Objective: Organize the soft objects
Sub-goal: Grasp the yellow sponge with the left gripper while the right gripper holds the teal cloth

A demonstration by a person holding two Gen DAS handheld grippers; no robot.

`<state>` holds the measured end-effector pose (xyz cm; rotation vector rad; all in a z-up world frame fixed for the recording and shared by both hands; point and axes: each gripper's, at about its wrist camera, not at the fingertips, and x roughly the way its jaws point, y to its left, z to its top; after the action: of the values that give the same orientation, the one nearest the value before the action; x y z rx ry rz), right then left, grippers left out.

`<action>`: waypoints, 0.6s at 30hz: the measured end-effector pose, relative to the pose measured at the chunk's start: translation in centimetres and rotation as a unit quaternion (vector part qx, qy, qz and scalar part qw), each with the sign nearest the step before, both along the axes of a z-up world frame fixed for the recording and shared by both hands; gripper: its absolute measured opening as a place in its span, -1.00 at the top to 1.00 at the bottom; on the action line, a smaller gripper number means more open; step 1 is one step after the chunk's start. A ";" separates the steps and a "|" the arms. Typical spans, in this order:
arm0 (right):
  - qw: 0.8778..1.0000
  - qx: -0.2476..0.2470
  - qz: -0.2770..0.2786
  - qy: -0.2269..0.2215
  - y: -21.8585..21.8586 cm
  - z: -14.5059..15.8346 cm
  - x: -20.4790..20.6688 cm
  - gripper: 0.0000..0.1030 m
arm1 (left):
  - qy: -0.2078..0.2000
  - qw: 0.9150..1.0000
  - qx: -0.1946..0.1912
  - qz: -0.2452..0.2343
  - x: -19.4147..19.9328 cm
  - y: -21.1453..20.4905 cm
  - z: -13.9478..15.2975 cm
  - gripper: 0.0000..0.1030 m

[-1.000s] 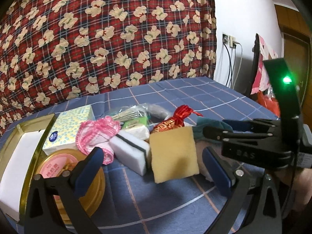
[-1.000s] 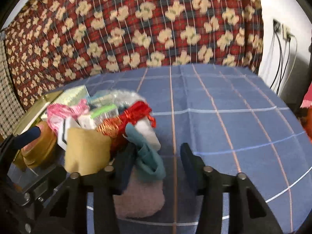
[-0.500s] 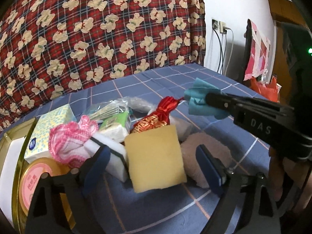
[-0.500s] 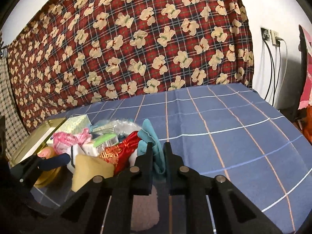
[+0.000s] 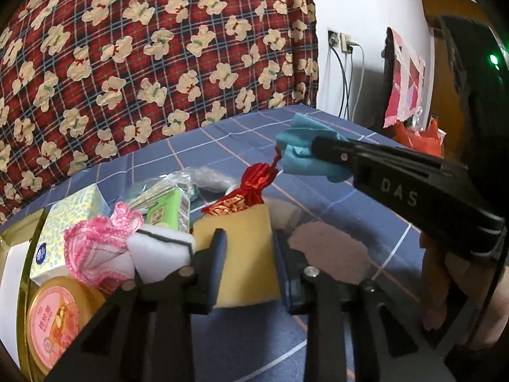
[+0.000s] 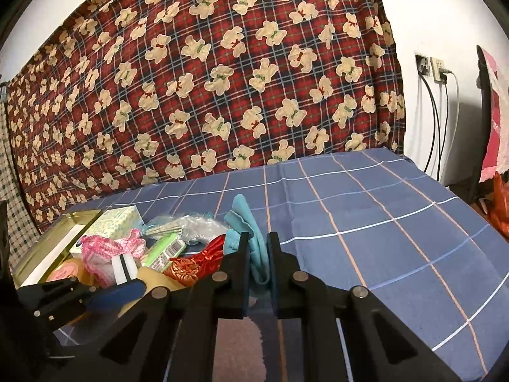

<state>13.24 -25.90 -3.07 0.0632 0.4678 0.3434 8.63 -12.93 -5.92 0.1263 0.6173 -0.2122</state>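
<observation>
Nearest, L gripper (image 5: 248, 248): jaws just been closing, now astride the yellow sponge (image 5: 241, 254), pads at both its side edges; looks gripped, prob. to lift it out of the pile. Sponge stands on edge on the blue checked cloth (image 6: 381, 238), leaning among the rest. Just R of it, flat pinkish pad (image 5: 331, 254) on the cloth. R gripper (image 6: 257, 248) clamped tight on teal cloth (image 6: 251, 242), held up clear of the heap, likely so it can go elsewhere w/o dragging neighbours.

Behind sponge: white foam block (image 5: 159, 251), pink crochet piece (image 5: 95, 251), red-gold pouch (image 5: 241, 197), green pack (image 5: 165, 210), tissue pack (image 5: 63, 222), all touching, crowded. Gold tin (image 5: 54, 315) at far L, hard edge.

Open room: R half of the cloth bare, back to the bear-print blanket (image 6: 206, 79); table edge falls away at R near the wall cables (image 6: 435, 121).
</observation>
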 end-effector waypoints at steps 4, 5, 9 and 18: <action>1.000 -0.002 -0.003 0.000 0.0 0.0 0.0 0.79 | -0.004 1.000 0.001 0.009 -0.1 0.1 0.1 -0.03; 1.000 -0.003 -0.003 0.000 0.0 -0.1 0.0 0.79 | -0.004 1.000 0.006 0.011 -0.2 0.0 0.0 -0.12; 1.000 -0.008 -0.006 -0.003 0.1 -0.1 0.0 0.79 | 0.004 1.000 0.016 0.014 0.1 -0.3 -0.1 -0.04; 1.000 0.000 -0.011 -0.014 -0.3 0.0 -0.3 0.79 | 0.025 1.000 -0.013 0.009 0.8 0.6 -0.3 0.56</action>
<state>12.97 -26.21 -3.06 0.0630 0.4399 0.3225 9.42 -12.31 -6.21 0.0915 0.6647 -0.2061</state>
